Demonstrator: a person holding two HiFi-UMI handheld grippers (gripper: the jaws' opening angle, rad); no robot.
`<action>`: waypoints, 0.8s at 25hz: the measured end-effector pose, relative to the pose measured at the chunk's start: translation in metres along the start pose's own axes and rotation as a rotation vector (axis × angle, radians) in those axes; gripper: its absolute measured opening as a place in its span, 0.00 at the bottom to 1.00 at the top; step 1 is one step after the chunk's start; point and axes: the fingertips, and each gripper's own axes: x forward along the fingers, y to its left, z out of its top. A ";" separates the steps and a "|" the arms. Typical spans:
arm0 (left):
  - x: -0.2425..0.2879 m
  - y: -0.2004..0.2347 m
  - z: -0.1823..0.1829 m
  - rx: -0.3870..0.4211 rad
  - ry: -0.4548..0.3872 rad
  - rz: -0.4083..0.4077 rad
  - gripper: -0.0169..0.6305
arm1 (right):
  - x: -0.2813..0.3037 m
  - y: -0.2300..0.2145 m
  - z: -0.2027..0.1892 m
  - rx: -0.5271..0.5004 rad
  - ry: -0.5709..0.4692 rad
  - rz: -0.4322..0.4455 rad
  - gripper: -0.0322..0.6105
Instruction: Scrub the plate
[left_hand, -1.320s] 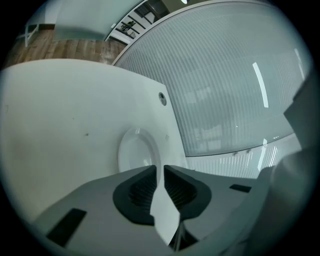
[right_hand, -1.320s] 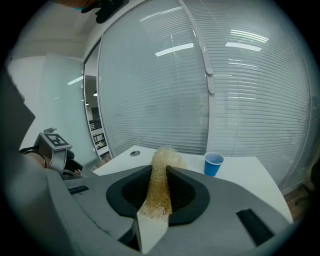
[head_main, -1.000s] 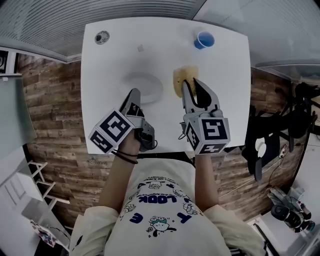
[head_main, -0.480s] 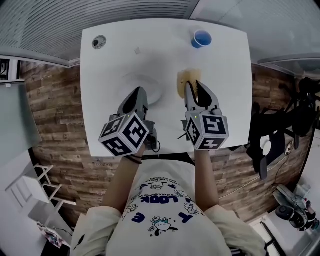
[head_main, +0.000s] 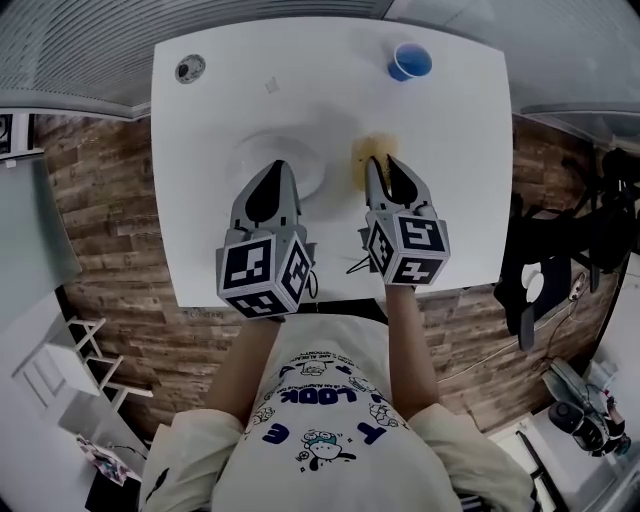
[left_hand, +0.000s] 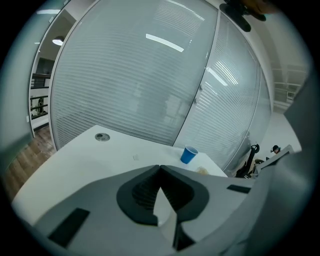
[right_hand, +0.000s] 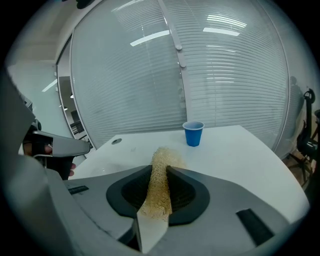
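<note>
While the right claw (right_hand: 160, 169) clamps a tan fibrous scrub pad (right_hand: 158, 192) upright between its jaws, the left claw (left_hand: 160, 167) is closed tight with nothing in it. In the head view the left claw's tip lies over the white plate (head_main: 262, 148) on the worktop (head_main: 450, 150), beside the pad. A blue cup (head_main: 410, 62) stands farther back.

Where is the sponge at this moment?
The sponge is pinched by the right gripper, just right of the plate in the head view, with the blue cup farther back.
</note>
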 end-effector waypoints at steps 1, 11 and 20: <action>0.001 0.002 -0.001 0.000 0.003 0.001 0.06 | 0.002 0.001 -0.003 -0.004 0.009 0.004 0.18; 0.003 0.018 -0.015 -0.027 0.019 0.040 0.06 | 0.015 0.005 -0.021 -0.023 0.040 0.007 0.20; 0.000 0.017 -0.018 -0.055 0.012 0.037 0.06 | 0.017 0.008 -0.023 -0.004 0.034 0.026 0.25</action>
